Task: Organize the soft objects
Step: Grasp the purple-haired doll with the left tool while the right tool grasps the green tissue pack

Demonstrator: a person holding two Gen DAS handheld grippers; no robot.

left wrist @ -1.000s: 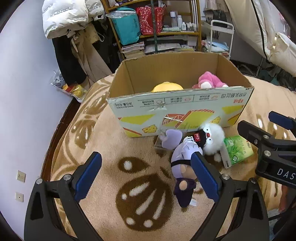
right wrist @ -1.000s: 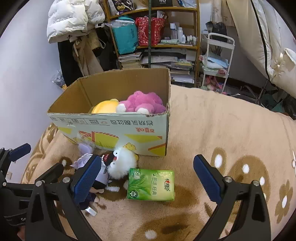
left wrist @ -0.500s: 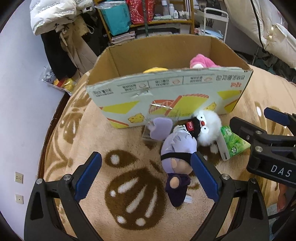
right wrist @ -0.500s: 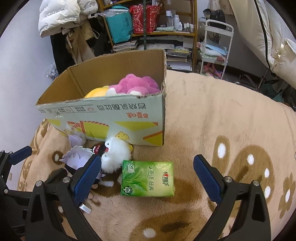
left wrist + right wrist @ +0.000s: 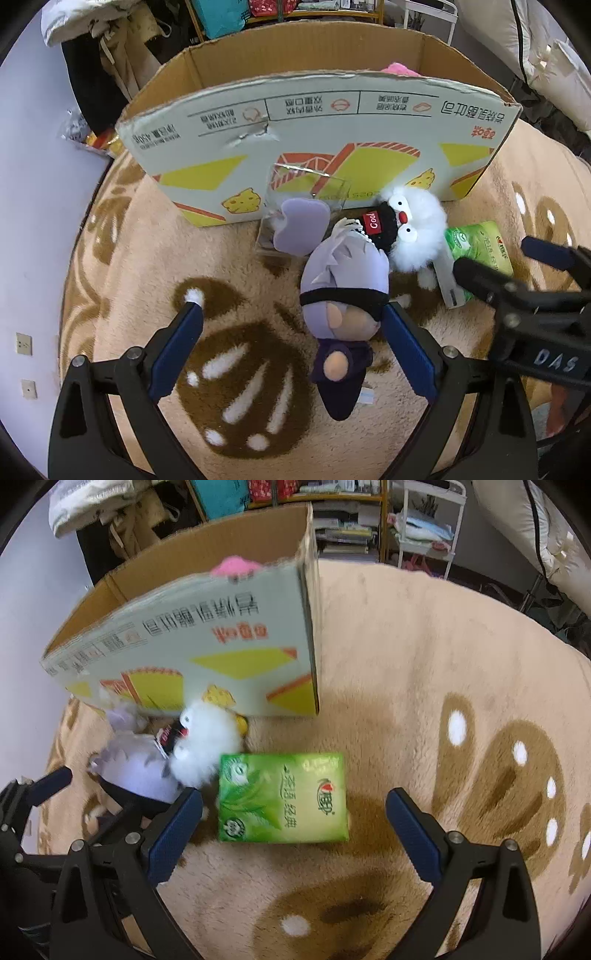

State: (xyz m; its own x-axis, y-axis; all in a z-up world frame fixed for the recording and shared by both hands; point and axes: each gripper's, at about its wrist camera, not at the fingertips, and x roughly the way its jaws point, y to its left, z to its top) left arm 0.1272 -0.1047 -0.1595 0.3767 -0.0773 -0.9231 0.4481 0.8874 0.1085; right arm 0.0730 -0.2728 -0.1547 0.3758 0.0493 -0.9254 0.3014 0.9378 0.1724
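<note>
In the left wrist view we see the left gripper (image 5: 291, 341) with its blue fingers (image 5: 176, 343) spread wide apart and gripping nothing; the purple plush doll (image 5: 343, 291) lies on the tan carpet (image 5: 147, 258) at about 1 o'clock from the gap, its head touching or just beside the inner face of the right-hand finger. At 12 o'clock from the doll stands the cardboard box (image 5: 317, 140), open at the top, with a pink plush (image 5: 400, 68) showing just over its far rim. Between doll and box lies a clear plastic package (image 5: 306, 192), and a white fluffy toy (image 5: 413, 232) with a black cap sits at 2 o'clock, touching the doll's hair. The green tissue pack (image 5: 476, 247) lies at 3 o'clock from the white toy, partly hidden behind the right gripper's arm. In the right wrist view we see the right gripper (image 5: 293, 821) likewise spread wide and empty, its fingers (image 5: 413, 834) flanking the tissue pack (image 5: 282, 797), which lies flat on the carpet (image 5: 406, 664) at 12 o'clock within the gap. The white toy (image 5: 207, 742) sits at 10 o'clock, touching the pack's corner, with the purple doll (image 5: 133, 768) beside it at 9 o'clock and the box (image 5: 199, 642) behind both.
</note>
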